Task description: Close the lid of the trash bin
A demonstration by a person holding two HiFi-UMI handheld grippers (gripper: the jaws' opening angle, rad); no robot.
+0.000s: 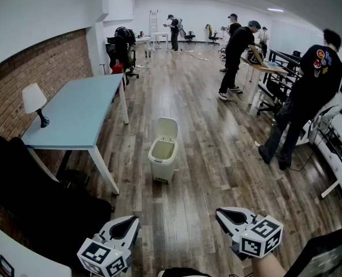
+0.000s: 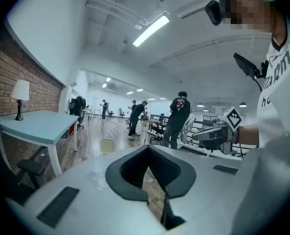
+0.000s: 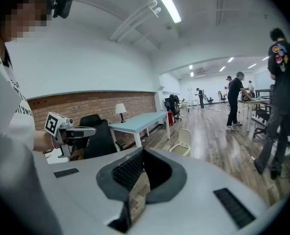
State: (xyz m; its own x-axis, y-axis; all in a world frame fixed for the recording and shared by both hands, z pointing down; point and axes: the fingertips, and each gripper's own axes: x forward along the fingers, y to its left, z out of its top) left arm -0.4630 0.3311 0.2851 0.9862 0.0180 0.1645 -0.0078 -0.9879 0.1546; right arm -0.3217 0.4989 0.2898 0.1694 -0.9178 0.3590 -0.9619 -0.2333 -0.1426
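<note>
The trash bin (image 1: 163, 161) stands on the wooden floor (image 1: 205, 154), well apart from both claws. It lies at about 1 o'clock from the left gripper (image 1: 125, 227) and 11 o'clock from the right gripper (image 1: 232, 217). Its lid (image 1: 167, 128) stands upright on the far 12 o'clock edge. Both claws have their jaws together and hold nothing. The left looks slightly nearer.

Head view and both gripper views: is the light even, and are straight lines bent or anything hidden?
Head view: even ceiling light, the trash bin sharp, room lines bowed toward the edges. Left gripper view: a ceiling lamp glares, with dark rounded corners. Right gripper view: the brick wall curves, and a mosaic patch sits top left.
</note>
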